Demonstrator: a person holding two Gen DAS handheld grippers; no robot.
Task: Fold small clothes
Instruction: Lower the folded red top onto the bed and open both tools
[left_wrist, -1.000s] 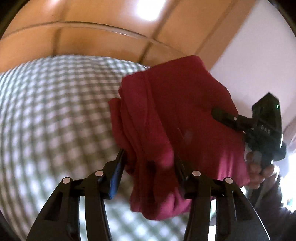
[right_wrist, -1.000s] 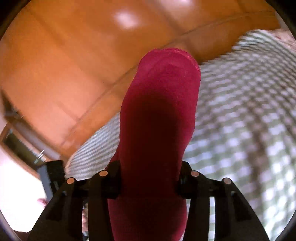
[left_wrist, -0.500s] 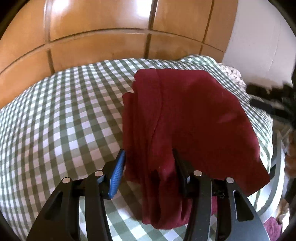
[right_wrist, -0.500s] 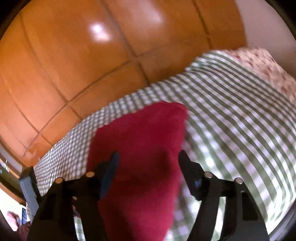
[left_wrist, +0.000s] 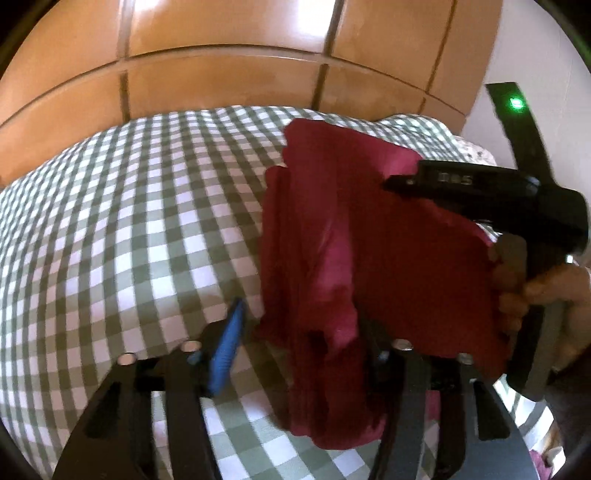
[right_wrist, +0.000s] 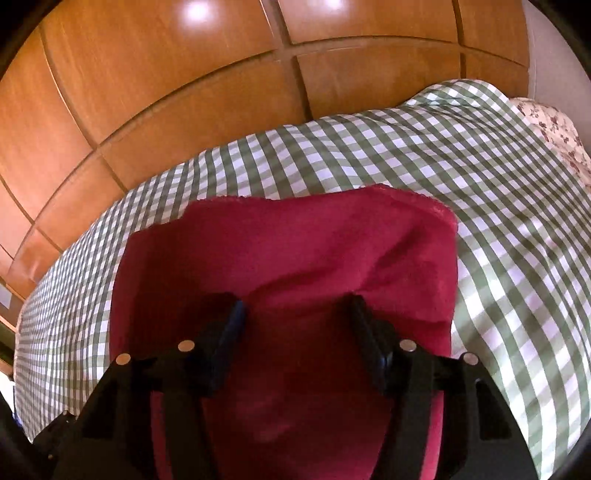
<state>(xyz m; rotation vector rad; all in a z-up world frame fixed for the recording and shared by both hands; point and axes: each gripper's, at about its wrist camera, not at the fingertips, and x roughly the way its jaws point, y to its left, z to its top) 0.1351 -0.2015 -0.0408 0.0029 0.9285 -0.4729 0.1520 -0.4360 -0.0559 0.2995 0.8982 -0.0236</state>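
Both grippers are letting go of a dark red garment (left_wrist: 373, 236) lying on a checked bed.

The green-and-white gingham cover (left_wrist: 129, 221) is stretching wide and bare to the left of the cloth, running back to a glossy panelled wooden wall (left_wrist: 221, 74); a flowered fabric (right_wrist: 554, 133) is peeking out at the far right corner; the garment, soft and bunched into lengthwise folds, is resting on the right part of the cover; the left gripper (left_wrist: 299, 328) has just been opening, jaws spread, a loose fold hanging between them unpressed; the right gripper (right_wrist: 295, 325), held in a hand (left_wrist: 546, 295), has its jaws standing apart over the cloth, gripping nothing.
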